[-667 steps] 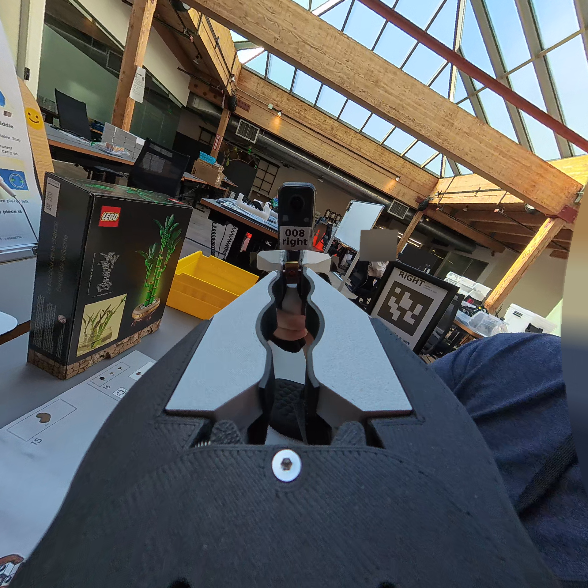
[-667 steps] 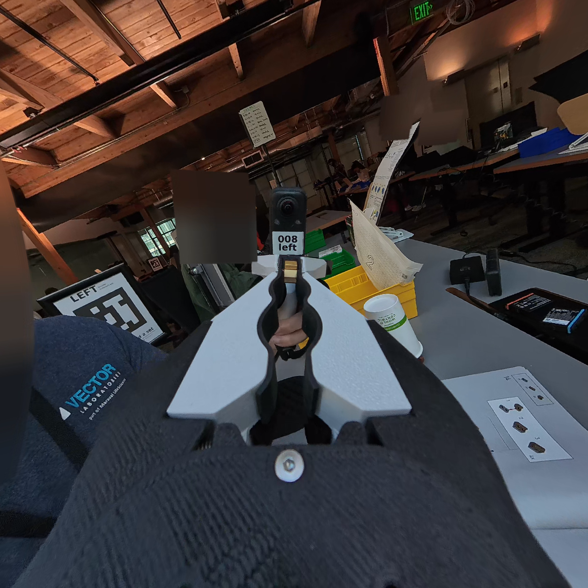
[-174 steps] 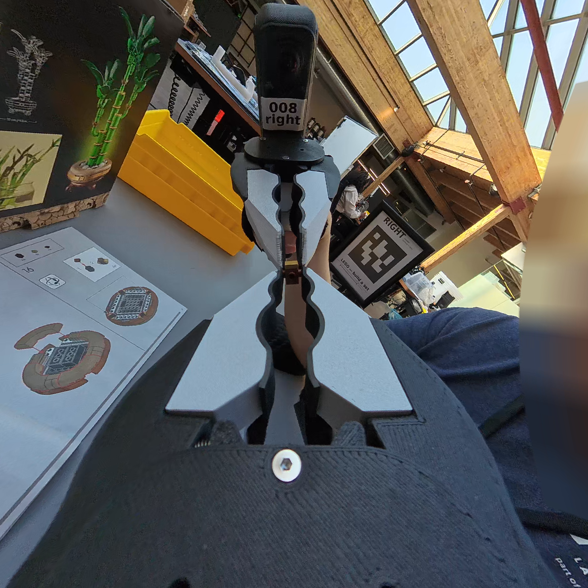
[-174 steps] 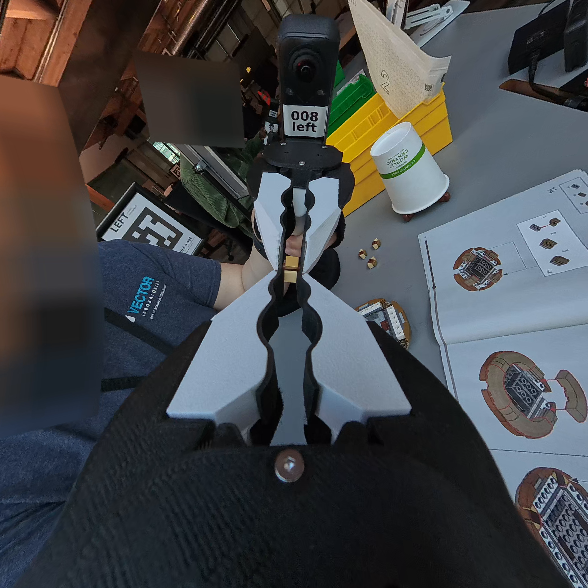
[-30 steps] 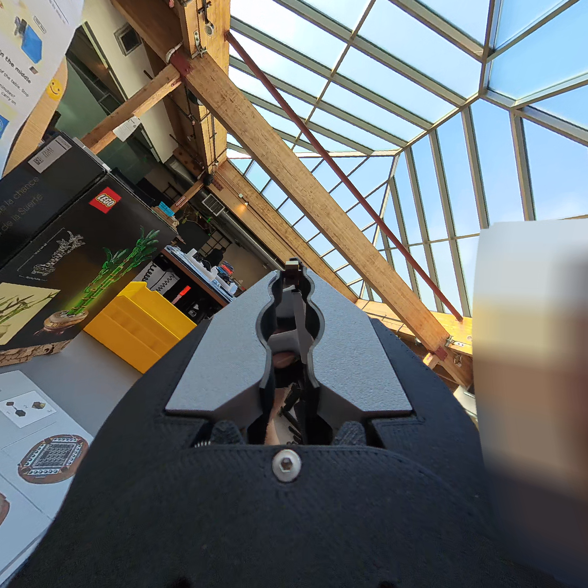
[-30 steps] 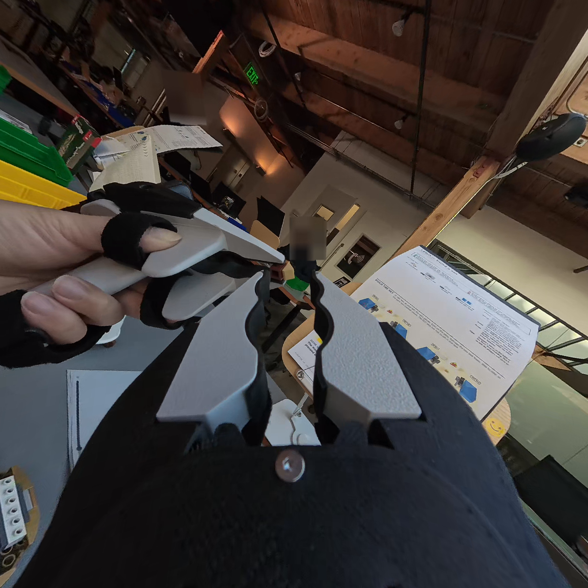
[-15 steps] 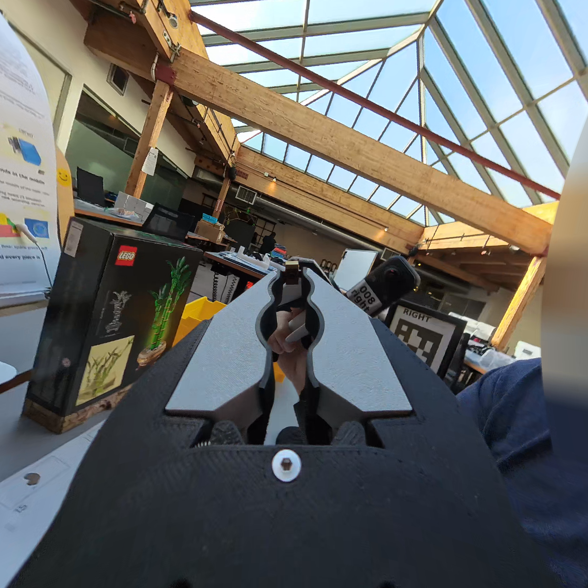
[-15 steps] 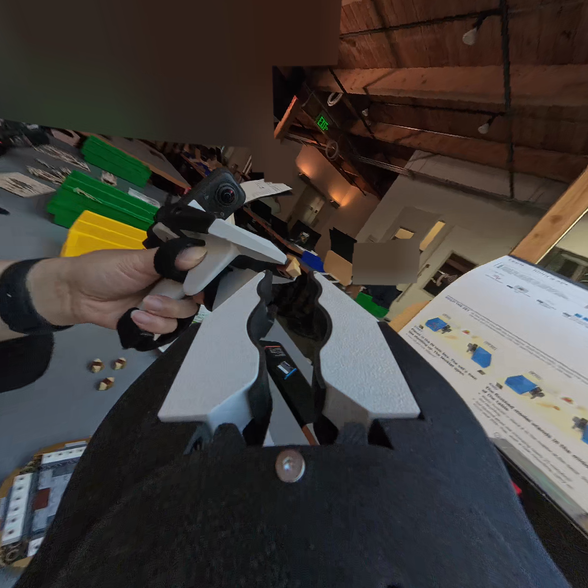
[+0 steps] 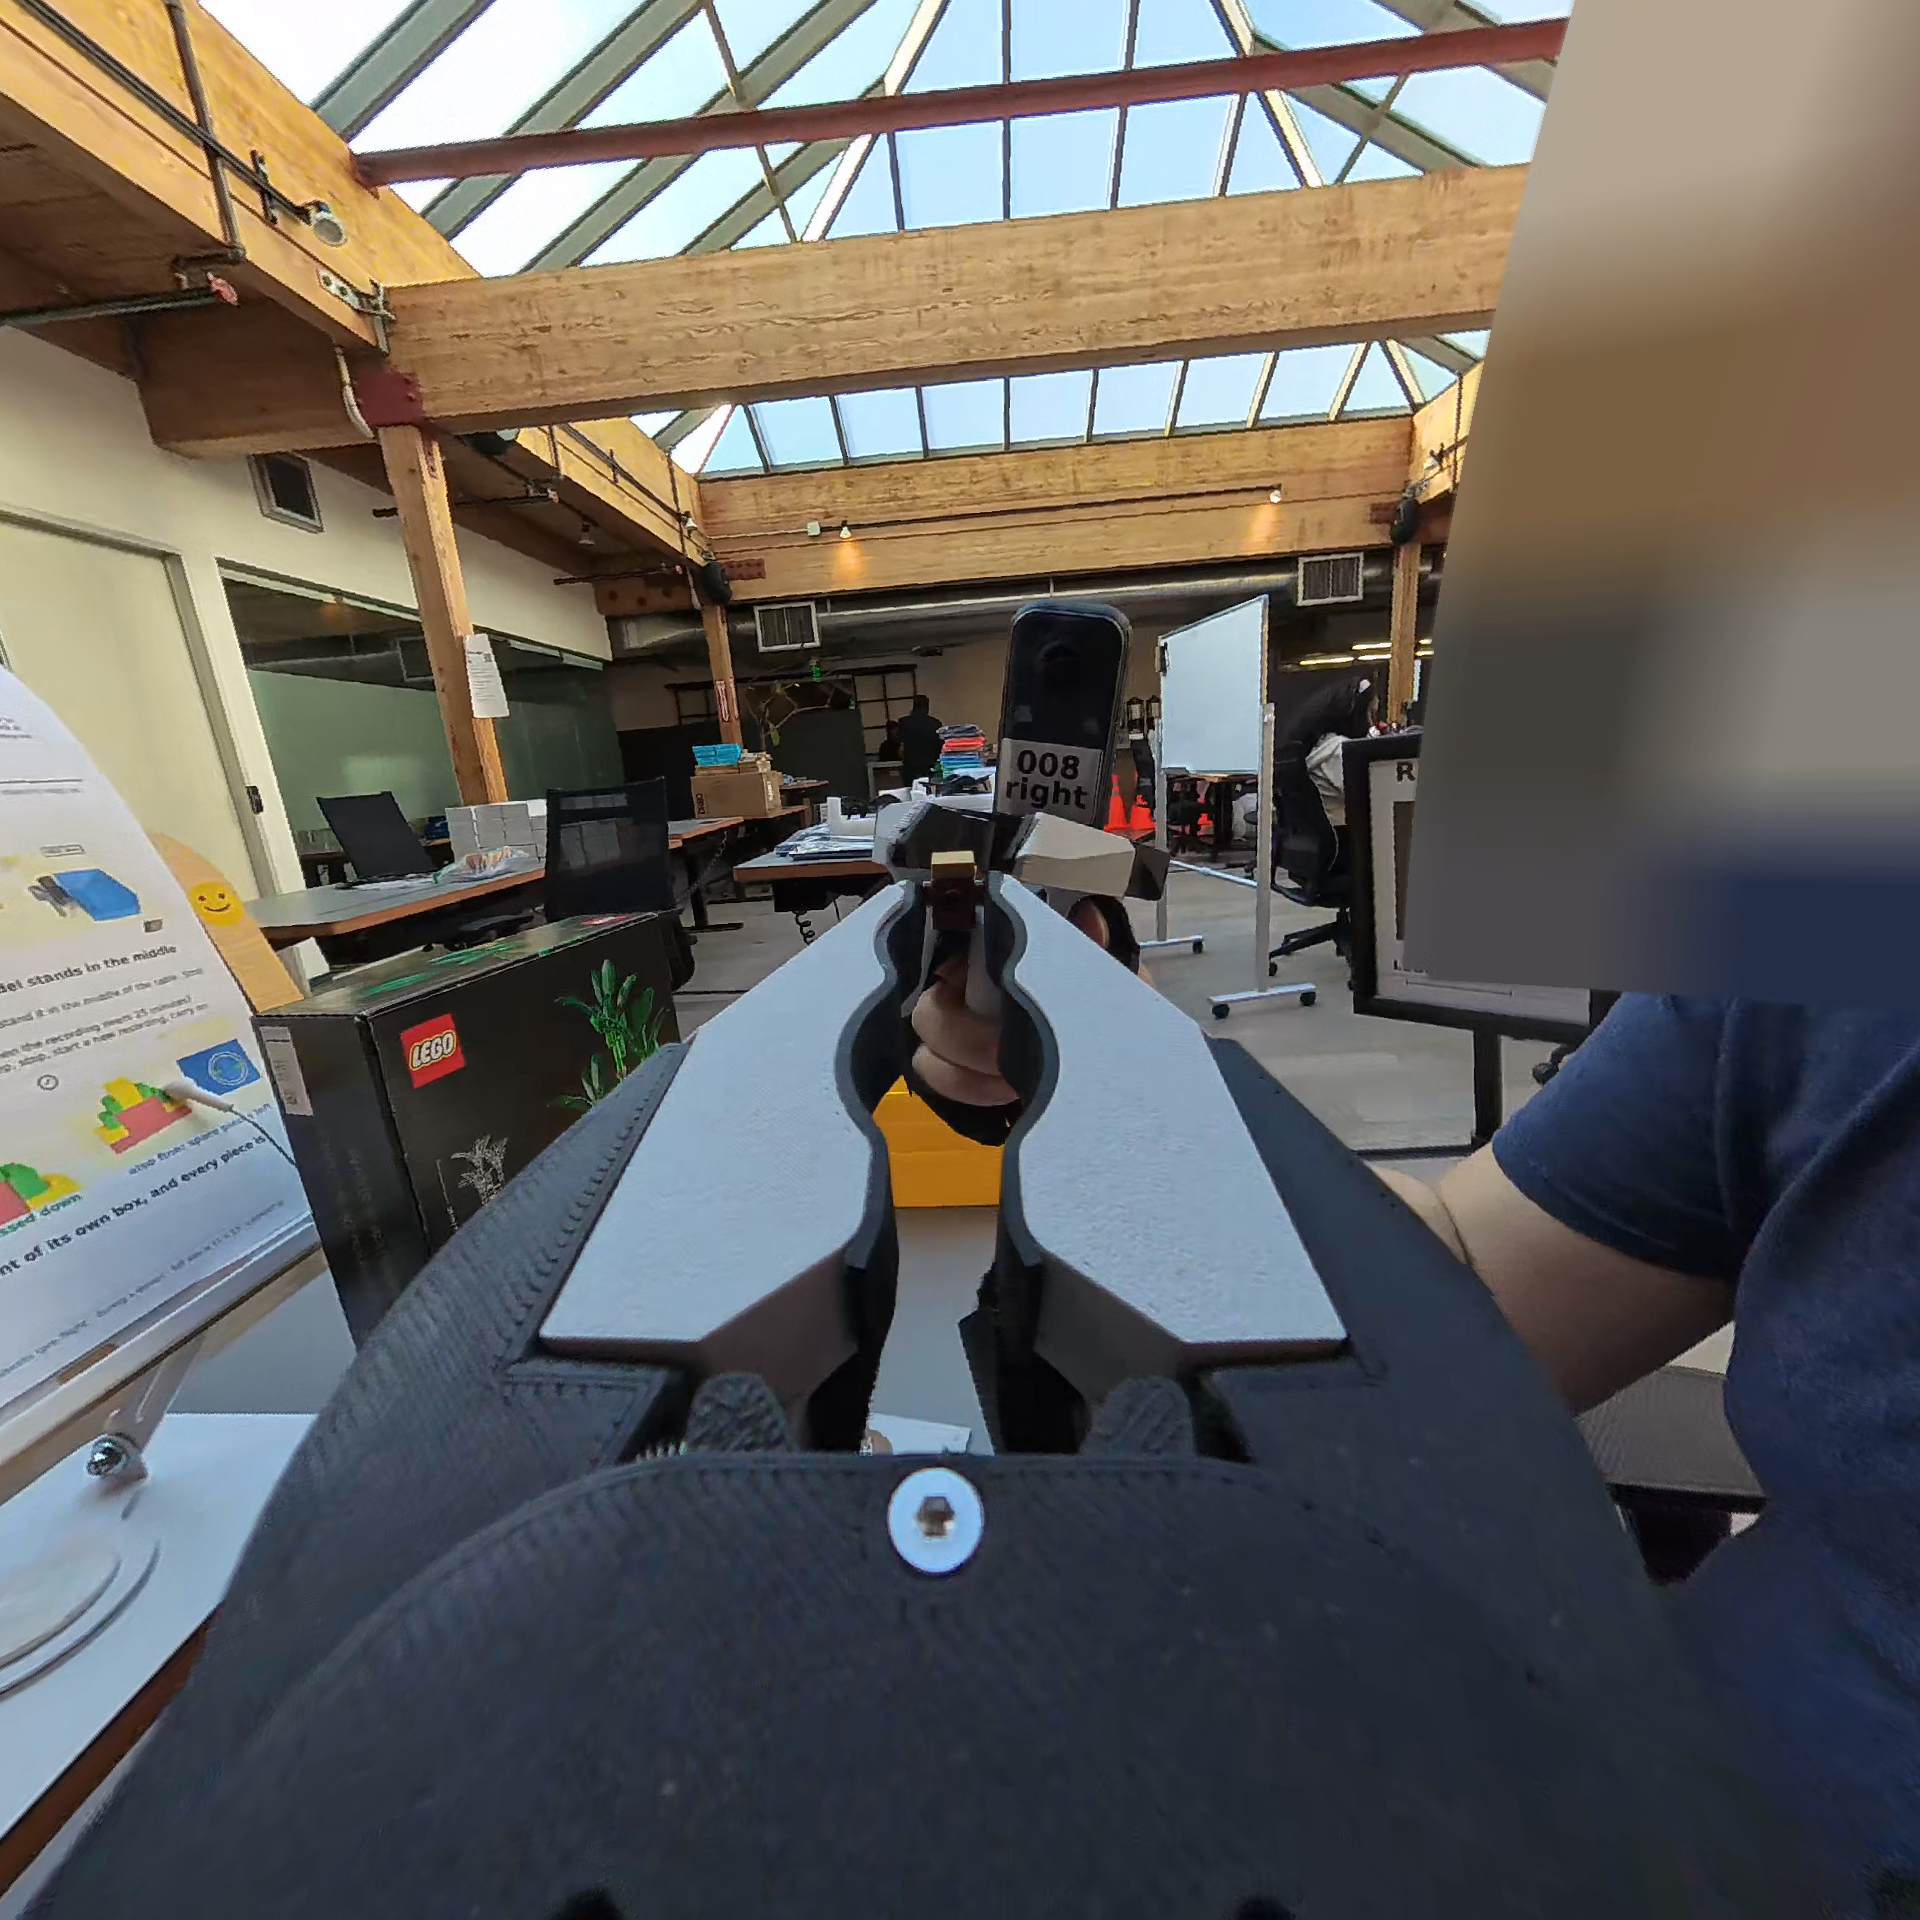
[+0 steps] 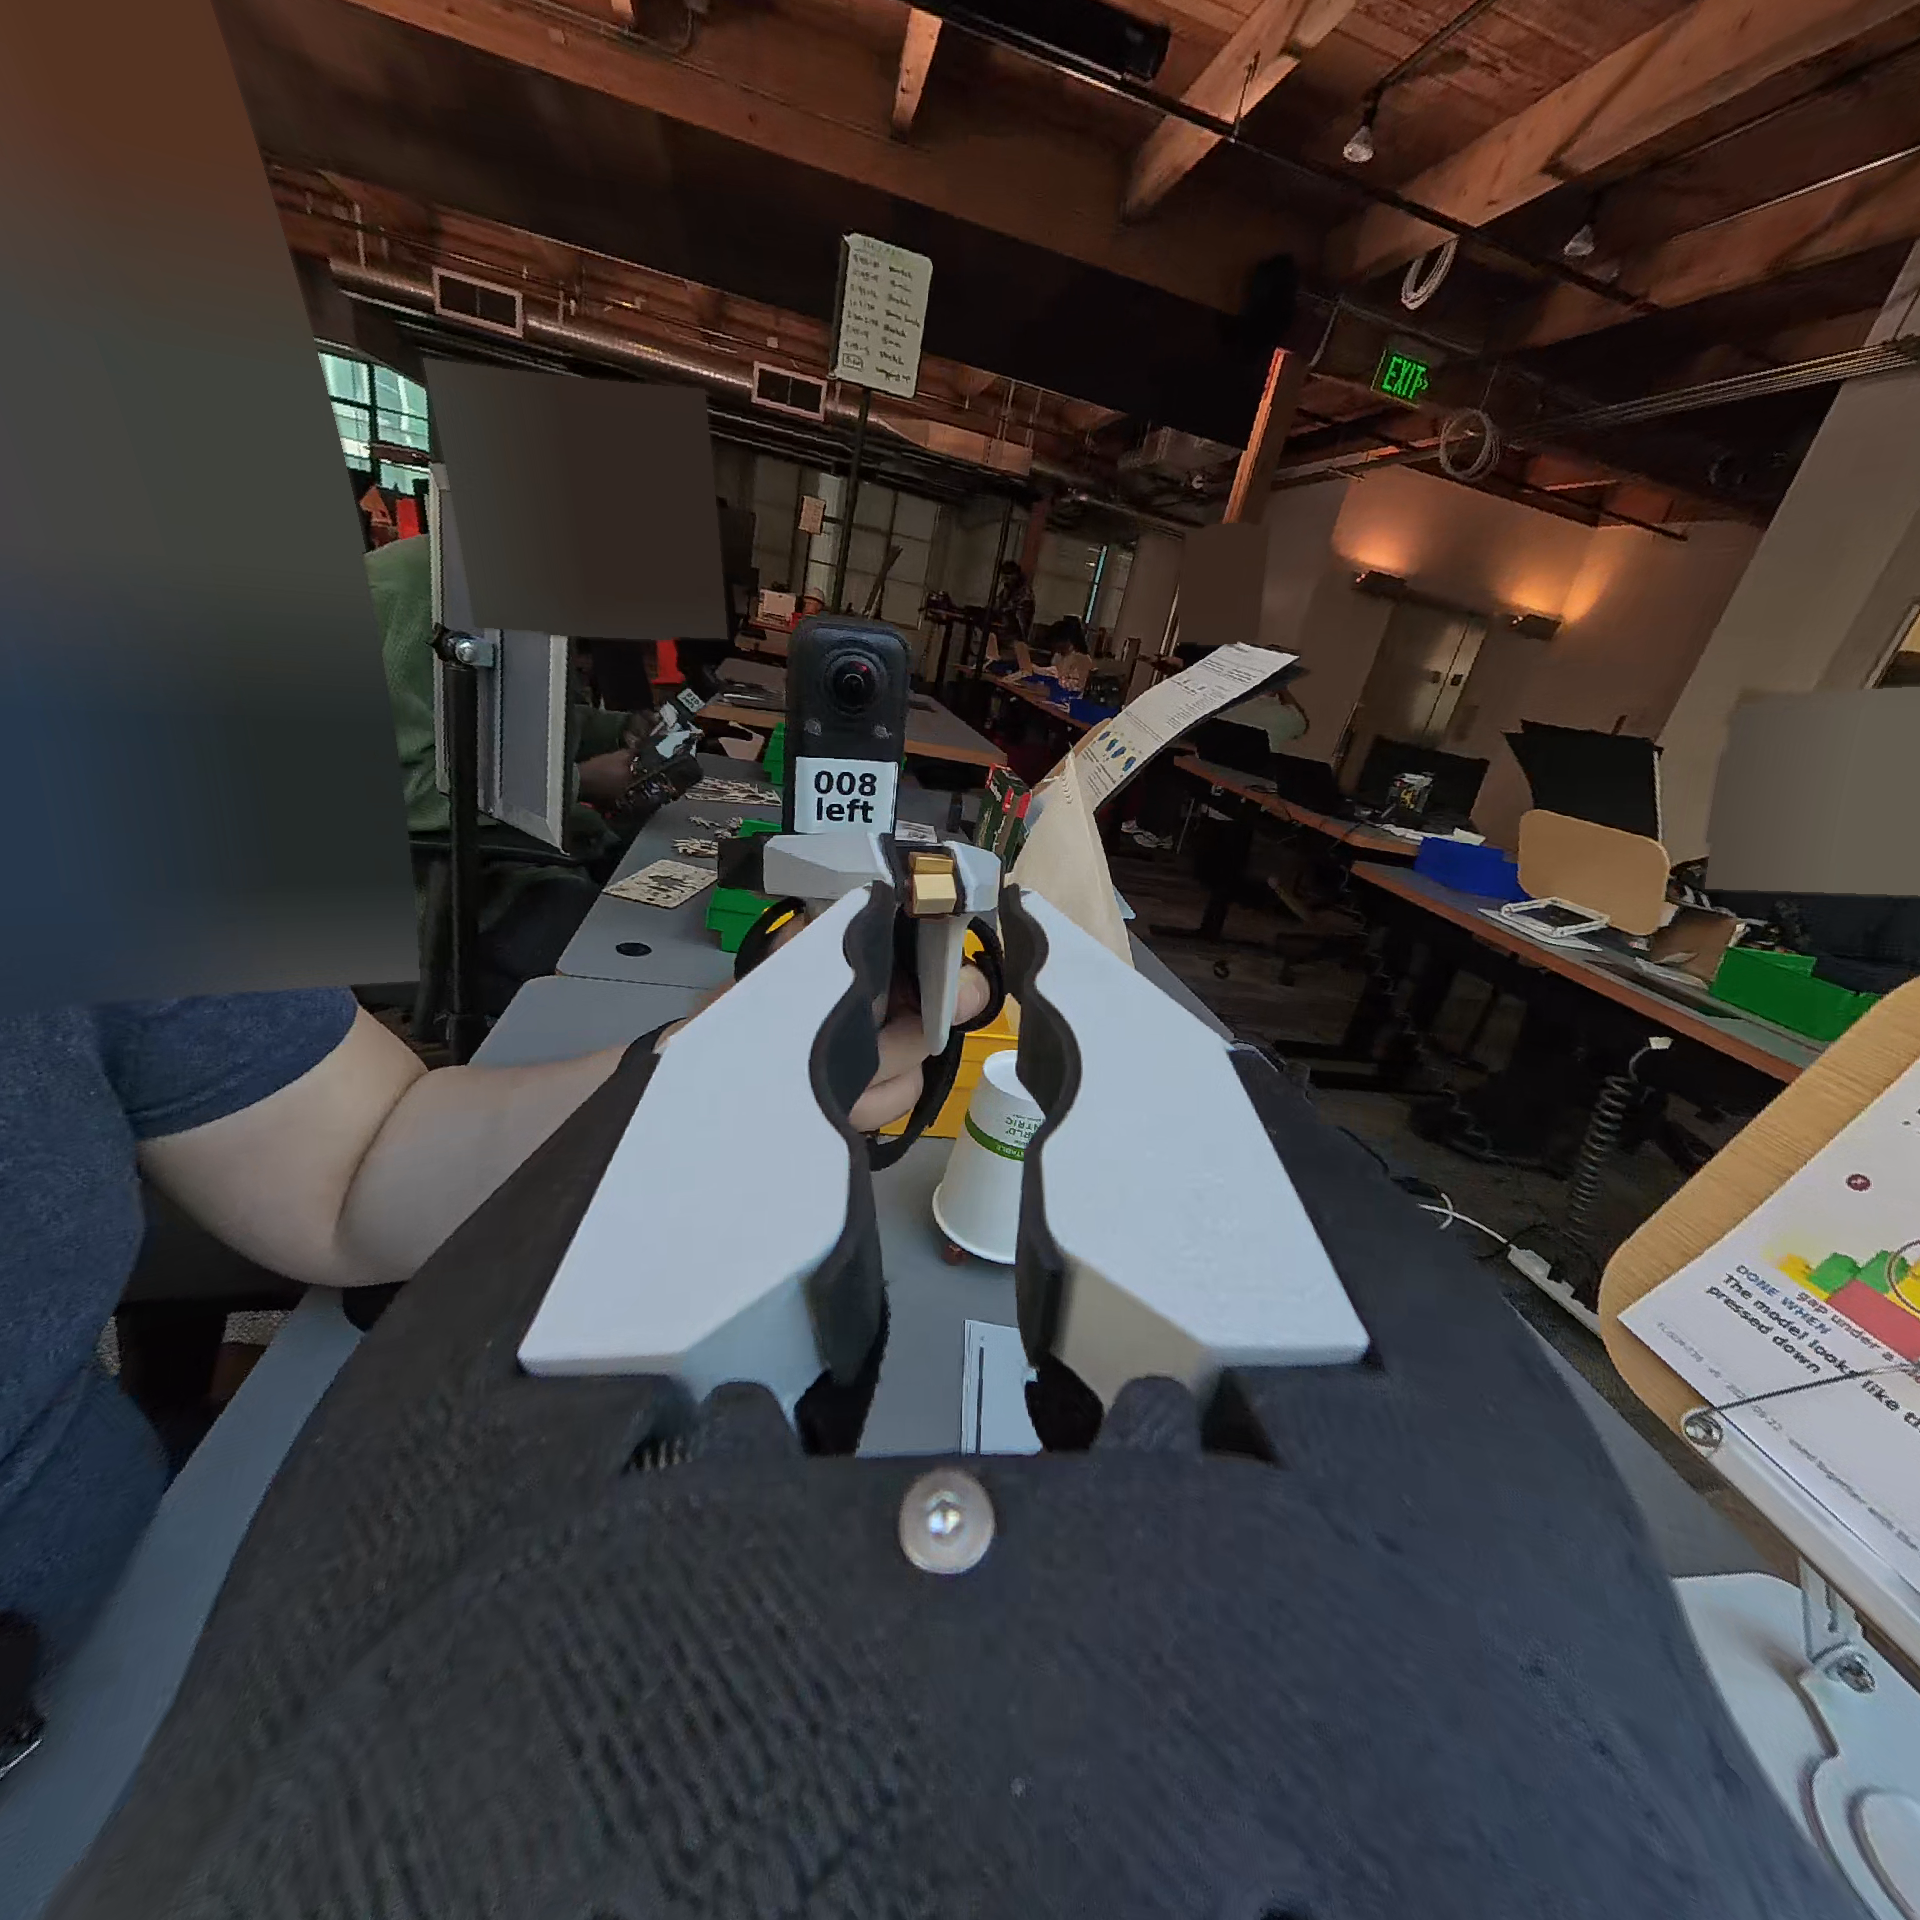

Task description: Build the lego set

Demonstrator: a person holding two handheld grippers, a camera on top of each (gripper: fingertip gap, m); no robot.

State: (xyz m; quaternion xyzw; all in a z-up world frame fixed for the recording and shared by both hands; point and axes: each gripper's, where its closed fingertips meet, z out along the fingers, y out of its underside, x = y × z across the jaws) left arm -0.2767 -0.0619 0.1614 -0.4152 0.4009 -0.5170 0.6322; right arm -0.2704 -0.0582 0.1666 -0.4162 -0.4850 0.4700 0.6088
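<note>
My left gripper (image 9: 951, 896) is shut on a small tan and brown lego piece (image 9: 953, 878) and holds it in the air above the table. My right gripper (image 10: 940, 906) faces it tip to tip. Its jaws stand apart on either side of the piece (image 10: 932, 878), and I cannot tell whether they touch it. In the left wrist view the right gripper (image 9: 1003, 847) shows just behind the piece with its white fingers spread. In the right wrist view the left gripper (image 10: 930, 868) holds the piece between its white fingertips.
A black lego box (image 9: 468, 1070) and a yellow bin (image 9: 935, 1153) stand on the grey table. An upturned white paper cup (image 10: 987, 1164) is behind the grippers. A clipboard stand with a sheet (image 10: 1787, 1299) is at the right. The person's arm (image 10: 343, 1153) reaches in from the left. Both grippers' tips are close together, under 4 cm apart.
Both grippers have swung round from half a second ago and now face each other head-on, tips meeting at the lego piece. The left stays shut on it and the right stays open.
</note>
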